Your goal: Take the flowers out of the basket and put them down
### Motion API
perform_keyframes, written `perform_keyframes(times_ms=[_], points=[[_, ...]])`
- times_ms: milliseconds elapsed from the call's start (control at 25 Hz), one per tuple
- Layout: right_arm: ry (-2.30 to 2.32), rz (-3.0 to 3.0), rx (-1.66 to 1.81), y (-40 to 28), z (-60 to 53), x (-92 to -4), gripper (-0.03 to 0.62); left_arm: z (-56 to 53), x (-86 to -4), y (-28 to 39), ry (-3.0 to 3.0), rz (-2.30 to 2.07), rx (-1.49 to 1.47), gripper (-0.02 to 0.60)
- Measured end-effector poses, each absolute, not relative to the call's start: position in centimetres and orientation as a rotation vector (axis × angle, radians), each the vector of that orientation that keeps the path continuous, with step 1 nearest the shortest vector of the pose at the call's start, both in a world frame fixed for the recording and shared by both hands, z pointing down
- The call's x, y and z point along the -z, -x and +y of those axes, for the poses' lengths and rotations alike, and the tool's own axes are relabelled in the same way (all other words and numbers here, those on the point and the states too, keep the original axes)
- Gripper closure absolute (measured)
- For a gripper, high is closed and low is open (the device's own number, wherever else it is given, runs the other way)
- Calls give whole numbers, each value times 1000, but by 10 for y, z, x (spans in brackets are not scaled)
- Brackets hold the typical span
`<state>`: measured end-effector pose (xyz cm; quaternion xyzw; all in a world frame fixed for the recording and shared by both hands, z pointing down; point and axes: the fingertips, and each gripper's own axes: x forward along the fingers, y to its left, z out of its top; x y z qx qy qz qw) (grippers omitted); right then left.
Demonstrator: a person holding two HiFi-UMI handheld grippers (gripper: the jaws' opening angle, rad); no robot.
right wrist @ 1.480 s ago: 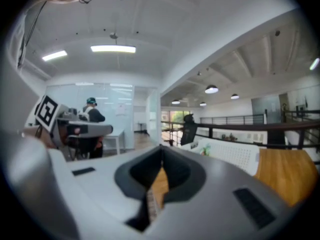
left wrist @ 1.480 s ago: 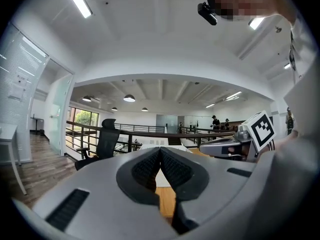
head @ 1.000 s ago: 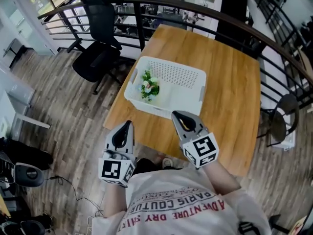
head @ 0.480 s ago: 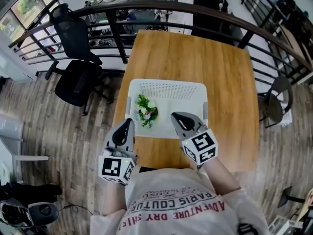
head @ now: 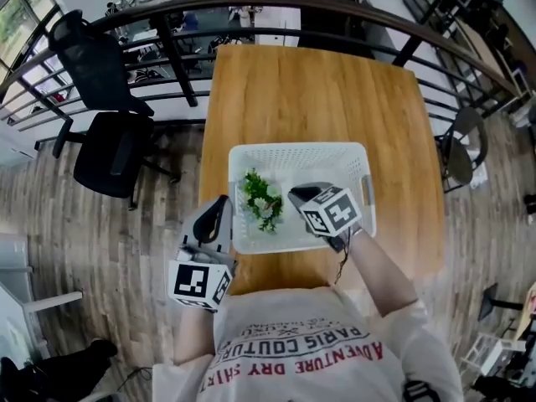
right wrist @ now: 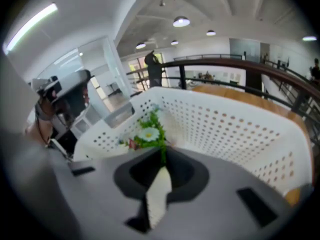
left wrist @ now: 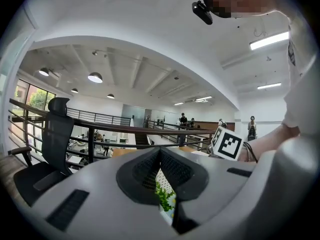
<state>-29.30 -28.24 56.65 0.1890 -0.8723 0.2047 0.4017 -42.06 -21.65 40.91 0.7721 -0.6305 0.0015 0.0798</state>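
A small bunch of green-leaved flowers (head: 264, 201) with white and pink blooms lies in the left half of a white perforated basket (head: 293, 149) on a wooden table (head: 318, 90). My right gripper (head: 295, 195) hangs inside the basket, its tip close to the right of the flowers. Its jaws are nearly together and just starting to open, with nothing pressed between the pads. In the right gripper view the flowers (right wrist: 147, 134) sit just beyond the gripper's tip (right wrist: 163, 156). My left gripper (head: 219, 203) is shut and empty, outside the basket's left wall.
A black office chair (head: 100, 132) stands left of the table on the wooden floor. A dark curved railing (head: 335, 7) runs behind the table's far edge. A second chair (head: 461, 149) stands to the right. Bare tabletop lies beyond the basket.
My right gripper has moved forward from the table's near edge into the basket and turned toward the flowers. The left gripper has stayed by the near left corner.
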Motion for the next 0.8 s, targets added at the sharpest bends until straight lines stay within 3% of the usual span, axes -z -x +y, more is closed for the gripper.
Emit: perform_keyframes(times_ms=[120, 200, 800], points=[[-459, -2095, -530, 294, -290, -596, 556, -224, -414, 430, -2314, -1854, 15, 555], [-454, -2051, -528, 297, -295, -611, 470, -228, -420, 433, -2314, -1833, 21, 555], [-461, -1912, -741, 311, -307, -677, 474, -251, -450, 448, -2283, -1765, 14, 555]])
